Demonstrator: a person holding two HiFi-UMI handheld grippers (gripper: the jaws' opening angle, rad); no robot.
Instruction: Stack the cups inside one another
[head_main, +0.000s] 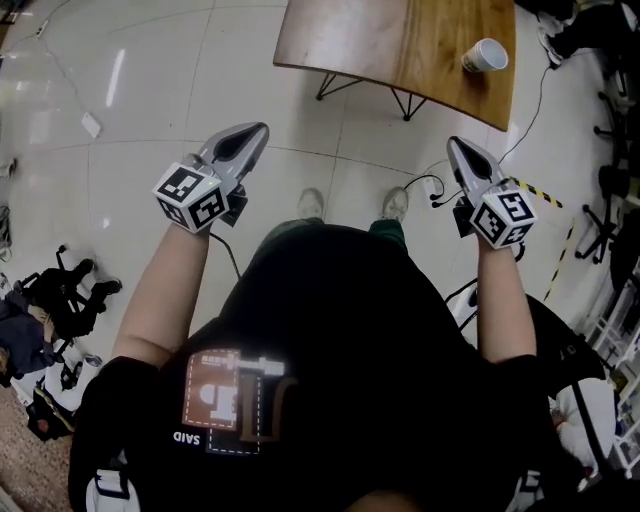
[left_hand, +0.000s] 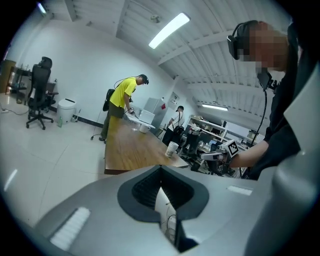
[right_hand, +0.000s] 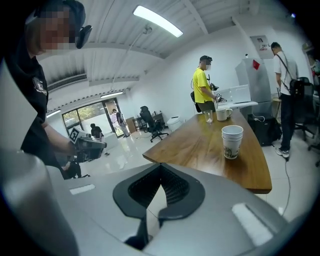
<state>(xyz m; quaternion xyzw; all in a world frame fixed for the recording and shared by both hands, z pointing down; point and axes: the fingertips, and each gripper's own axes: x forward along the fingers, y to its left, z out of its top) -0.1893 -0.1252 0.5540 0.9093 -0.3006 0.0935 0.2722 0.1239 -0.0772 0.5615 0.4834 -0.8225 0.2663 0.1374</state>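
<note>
A stack of white paper cups nested in one another stands upright near the wooden table's right end. The same stack shows in the left gripper view as cups and in the right gripper view as cups. I stand well back from the table, over the tiled floor. My left gripper and right gripper are held out in front of me, far short of the cups. The left gripper and the right gripper are both shut with nothing between the jaws.
A mug and a glass stand at the table's far end, where a person in a yellow shirt works. Office chairs, shelving and other people line the room. Cables lie on the floor by my feet.
</note>
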